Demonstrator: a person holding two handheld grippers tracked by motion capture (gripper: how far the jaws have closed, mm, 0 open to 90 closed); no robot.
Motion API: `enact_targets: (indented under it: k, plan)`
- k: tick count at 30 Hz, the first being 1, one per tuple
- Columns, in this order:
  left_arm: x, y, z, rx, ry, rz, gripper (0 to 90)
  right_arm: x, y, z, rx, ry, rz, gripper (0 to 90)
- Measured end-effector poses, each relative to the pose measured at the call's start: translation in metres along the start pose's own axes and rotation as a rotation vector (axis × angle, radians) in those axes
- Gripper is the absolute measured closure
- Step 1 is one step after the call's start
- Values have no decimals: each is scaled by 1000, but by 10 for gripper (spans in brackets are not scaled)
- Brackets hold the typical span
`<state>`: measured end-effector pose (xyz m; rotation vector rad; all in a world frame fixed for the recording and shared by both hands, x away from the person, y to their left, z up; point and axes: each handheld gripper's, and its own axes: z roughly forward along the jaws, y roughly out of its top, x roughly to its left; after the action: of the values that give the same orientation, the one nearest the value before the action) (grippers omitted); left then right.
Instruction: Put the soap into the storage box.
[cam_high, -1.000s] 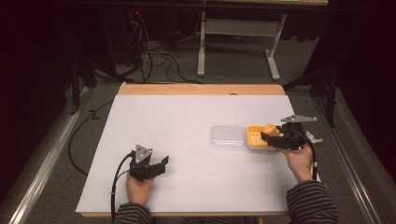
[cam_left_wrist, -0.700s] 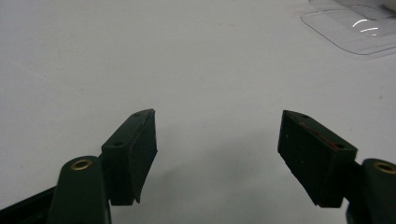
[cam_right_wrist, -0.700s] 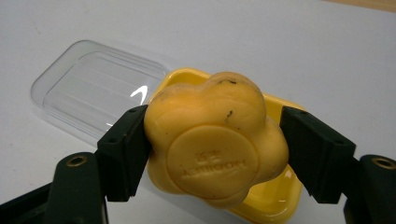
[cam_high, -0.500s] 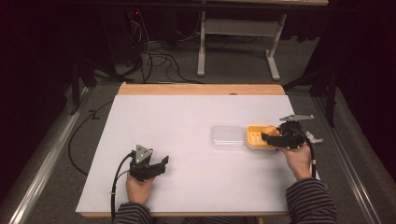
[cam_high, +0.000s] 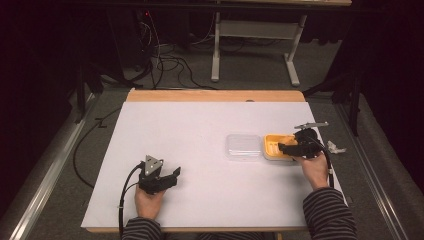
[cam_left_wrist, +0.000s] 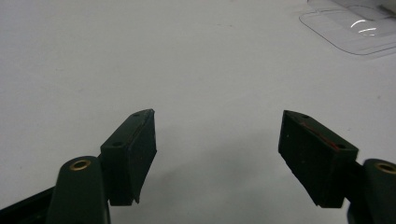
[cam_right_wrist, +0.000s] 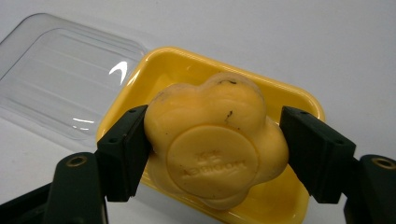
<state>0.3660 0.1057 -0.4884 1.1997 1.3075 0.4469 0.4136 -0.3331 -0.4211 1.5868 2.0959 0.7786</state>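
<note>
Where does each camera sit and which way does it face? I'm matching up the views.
High view: above the person's side, looking forward and down at the table; both hands, sleeves and grippers show.
Left gripper view: on the left gripper, looking along open jaws at bare table.
Right gripper view: on the right gripper, holding a soap over the yellow dish.
Both gripper views share the clear lid.

On the worktop (cam_high: 200, 130) the tray (cam_high: 272, 146) sits toward the right edge, with the lid (cam_high: 243, 146) lying flat just beside it on its left. The soap (cam_right_wrist: 215, 140) is over the tray, between the jaws of the right tool (cam_high: 287, 148). The left tool (cam_high: 172, 176) rests near the front left of the worktop, well apart from the lid.
</note>
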Motion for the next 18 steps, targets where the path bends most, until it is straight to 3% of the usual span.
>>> enact_targets:
  k: [4,10,18]
  plan:
    - [0,0,0,-3,-3,3,284,-3,0,7,24,-14,14,281]
    - [0,0,0,-6,-2,-1,283,0,2,15,50,-11,-6,281]
    - [0,0,0,0,3,6,283,-4,0,21,45,-4,16,278]
